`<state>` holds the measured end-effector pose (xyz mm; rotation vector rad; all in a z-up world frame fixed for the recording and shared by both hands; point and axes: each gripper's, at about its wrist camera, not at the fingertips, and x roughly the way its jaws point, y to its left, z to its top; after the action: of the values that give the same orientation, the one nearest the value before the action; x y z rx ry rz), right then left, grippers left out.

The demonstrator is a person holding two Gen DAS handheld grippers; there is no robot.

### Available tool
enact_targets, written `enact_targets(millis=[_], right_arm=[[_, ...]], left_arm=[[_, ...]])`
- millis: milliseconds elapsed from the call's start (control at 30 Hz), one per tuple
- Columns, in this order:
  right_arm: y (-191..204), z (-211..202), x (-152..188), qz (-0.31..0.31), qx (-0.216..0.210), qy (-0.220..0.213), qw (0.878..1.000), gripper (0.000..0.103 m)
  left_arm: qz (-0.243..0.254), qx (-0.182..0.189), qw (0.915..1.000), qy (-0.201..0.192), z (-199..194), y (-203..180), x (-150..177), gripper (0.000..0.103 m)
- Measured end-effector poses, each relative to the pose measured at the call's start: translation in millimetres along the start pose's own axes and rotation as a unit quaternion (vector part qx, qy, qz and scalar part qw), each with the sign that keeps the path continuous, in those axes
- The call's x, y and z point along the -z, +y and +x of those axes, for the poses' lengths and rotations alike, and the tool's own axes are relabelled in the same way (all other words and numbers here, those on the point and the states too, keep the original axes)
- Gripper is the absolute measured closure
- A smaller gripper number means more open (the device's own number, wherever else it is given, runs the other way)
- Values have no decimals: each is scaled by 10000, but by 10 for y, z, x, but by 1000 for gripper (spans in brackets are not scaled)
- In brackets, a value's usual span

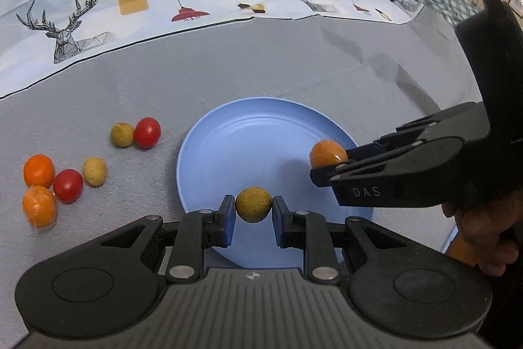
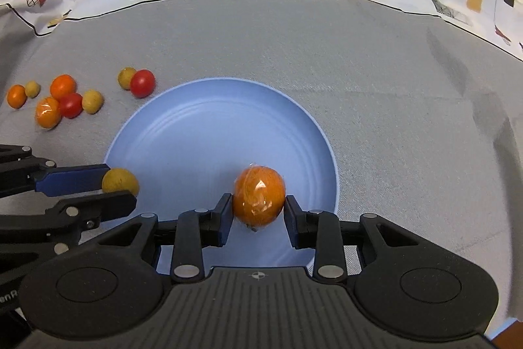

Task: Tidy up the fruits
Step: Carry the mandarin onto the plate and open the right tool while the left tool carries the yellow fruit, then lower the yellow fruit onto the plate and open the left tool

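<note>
The left gripper (image 1: 253, 209), angled steeply down over the round blue plastic plate (image 1: 228, 133), clamps a small tan-green round fruit (image 1: 253, 204). The right gripper (image 2: 259, 206), likewise pitched down above the plate, pinches a plastic-wrapped orange fruit (image 2: 259, 194).

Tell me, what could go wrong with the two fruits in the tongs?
The round yellow-brown fruit in the left tongs and the wrapped orange fruit in the right tongs could roll off the shallow blue plate if dropped from up high. The two tongs are near each other and might bump.
</note>
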<state>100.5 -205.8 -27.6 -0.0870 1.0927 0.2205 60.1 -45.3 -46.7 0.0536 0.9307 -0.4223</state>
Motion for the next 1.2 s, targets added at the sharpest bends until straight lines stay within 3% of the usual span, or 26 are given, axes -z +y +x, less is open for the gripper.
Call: enact_targets(millis=[567,633,1200], right_arm=[[-14,-23,0,35,-26,-134,9999,69],[-20,-41,-8,75,4,-203,9998,66],[-106,-83,-60,247,370,-451,9980,55]], left_arm=[[44,74,10000,-47,-20,-7,-16,74],[-6,79,10000,-49,-27,11,-15,64],[-150,-65,9998,-105,-76,87,-49,64]])
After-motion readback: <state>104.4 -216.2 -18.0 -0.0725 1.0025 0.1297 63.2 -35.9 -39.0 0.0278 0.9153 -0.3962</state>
